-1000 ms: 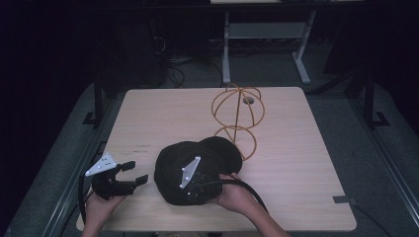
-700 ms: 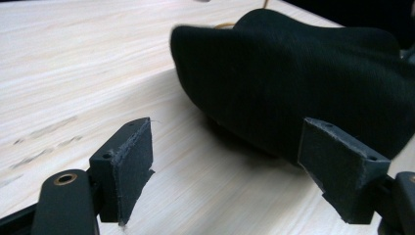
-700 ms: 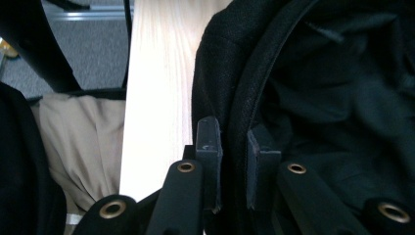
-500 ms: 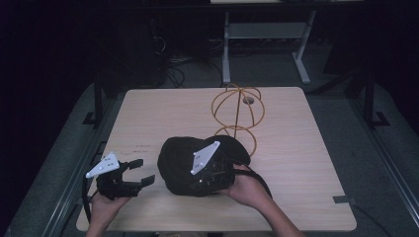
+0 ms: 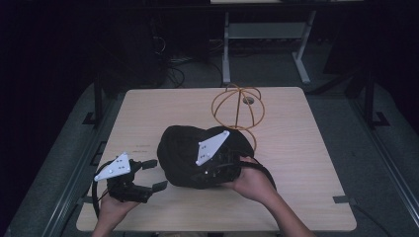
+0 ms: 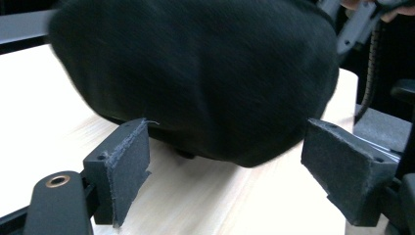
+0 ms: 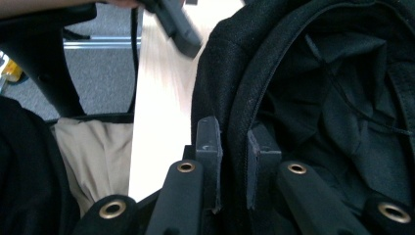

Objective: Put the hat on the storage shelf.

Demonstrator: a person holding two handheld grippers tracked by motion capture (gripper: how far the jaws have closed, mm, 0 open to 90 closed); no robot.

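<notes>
A black cap [image 5: 185,153] is held just above the front middle of the wooden table [image 5: 306,148]. My right gripper [image 5: 217,165] is shut on the cap's rim, and the right gripper view shows the rim [image 7: 235,147] pinched between the two pads with the cap's inside [image 7: 342,98] to the right. My left gripper [image 5: 150,175] stands open at the front left, its jaws pointing at the cap. In the left gripper view the cap's crown [image 6: 195,73] hangs just past the two spread pads [image 6: 128,164], and nothing is between them.
An orange wire dome stand [image 5: 238,111] sits behind the cap, toward the table's back middle. A small round mark [image 5: 248,101] lies on the table inside it. Table legs and cables [image 5: 227,44] stand on the dark floor beyond the far edge.
The right gripper has turned and lifted the cap, shifting it slightly right. The left gripper stayed open and moved a little toward the cap.
</notes>
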